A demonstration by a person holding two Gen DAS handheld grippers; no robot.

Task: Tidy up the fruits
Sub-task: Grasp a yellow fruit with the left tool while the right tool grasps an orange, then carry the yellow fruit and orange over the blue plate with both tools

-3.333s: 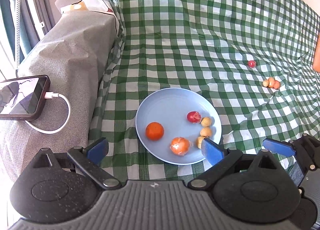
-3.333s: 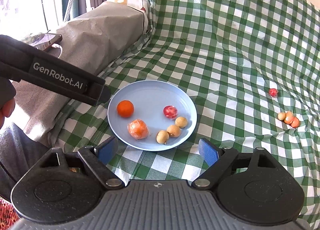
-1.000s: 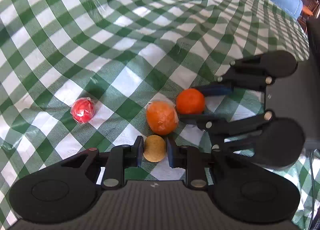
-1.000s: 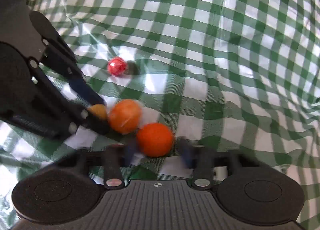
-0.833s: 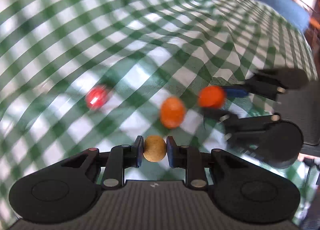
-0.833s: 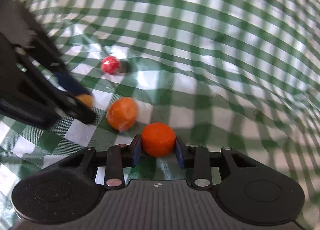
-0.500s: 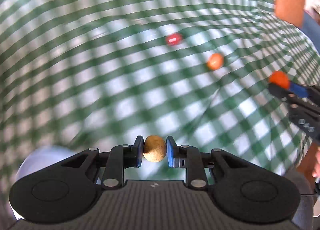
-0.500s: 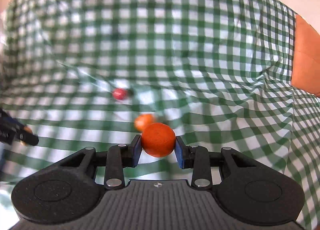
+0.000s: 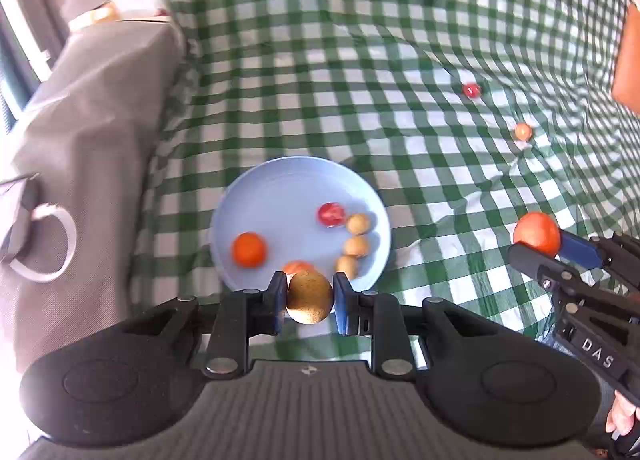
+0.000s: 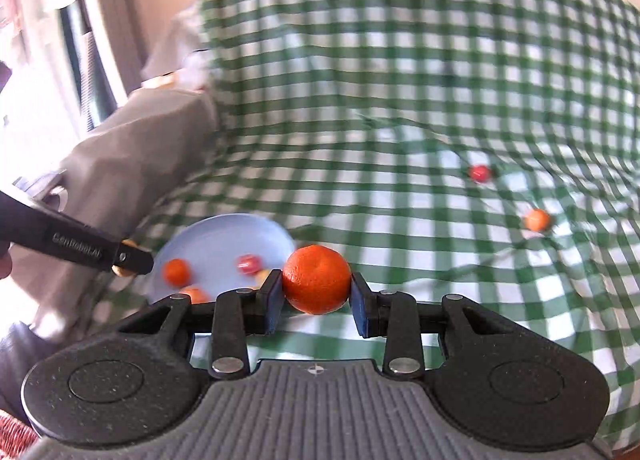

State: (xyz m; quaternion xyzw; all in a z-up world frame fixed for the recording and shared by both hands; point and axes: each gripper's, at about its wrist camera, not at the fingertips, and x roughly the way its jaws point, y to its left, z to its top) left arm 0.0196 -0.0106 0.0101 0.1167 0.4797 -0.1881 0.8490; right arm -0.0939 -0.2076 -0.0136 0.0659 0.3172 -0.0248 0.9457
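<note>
left gripper | carried tan fruit to plate | right gripper | lifted orange

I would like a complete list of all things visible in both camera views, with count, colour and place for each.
Round plate: one, light blue, on the cloth beside the grey cushion.
Fruits on the plate: six; orange one, partly hidden orange one, red one, three tan ones.
Loose fruits on the cloth: small red, small orange, far right.
Checked cloth: one, green and white.
Grey cushion: one, left.
Left gripper: shut on a tan round fruit.
Right gripper: shut on an orange mandarin.
</note>
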